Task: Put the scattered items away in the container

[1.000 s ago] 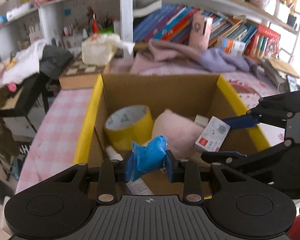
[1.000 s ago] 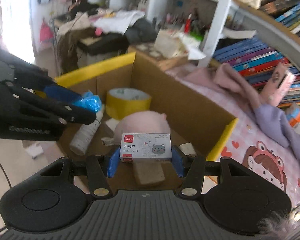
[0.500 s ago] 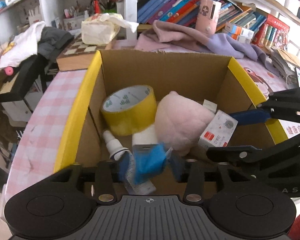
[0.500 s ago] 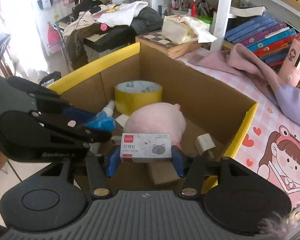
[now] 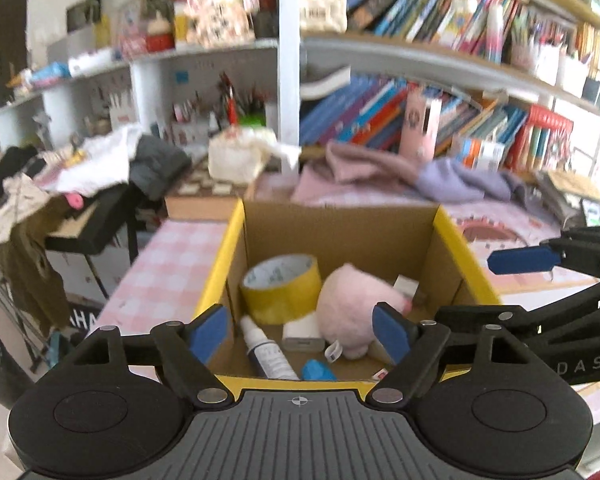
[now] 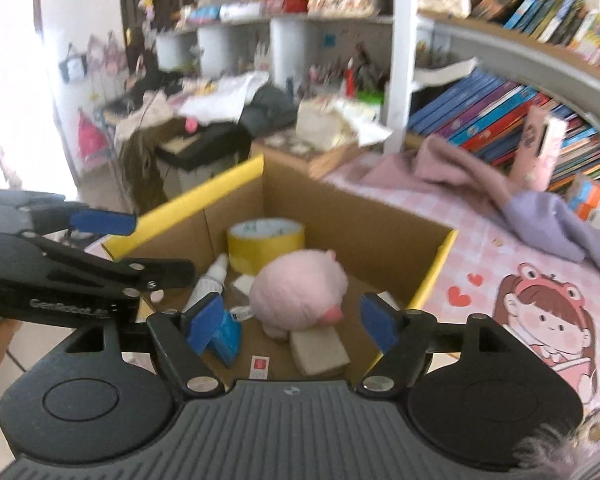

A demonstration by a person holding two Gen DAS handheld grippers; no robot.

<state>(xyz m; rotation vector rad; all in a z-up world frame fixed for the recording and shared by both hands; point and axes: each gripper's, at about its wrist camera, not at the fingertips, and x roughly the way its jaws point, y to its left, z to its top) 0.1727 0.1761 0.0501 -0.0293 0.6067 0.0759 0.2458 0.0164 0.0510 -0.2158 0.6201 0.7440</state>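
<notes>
The cardboard box (image 5: 340,236) at centre frame held tape roll (image 5: 282,288), pink plush (image 6: 298,294) and blue wrapper (image 6: 226,338) (low in frame); left tool (image 5: 302,330) and right tool (image 6: 294,322) were opening, empty.

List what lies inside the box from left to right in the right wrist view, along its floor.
White bottle → blue packet → red-and-white staple box → pink plush → tan block, all in the cardboard box.

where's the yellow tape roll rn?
Inside the cardboard box, far-left corner: the yellow tape roll sits left of the pink plush, behind the white bottle.
</notes>
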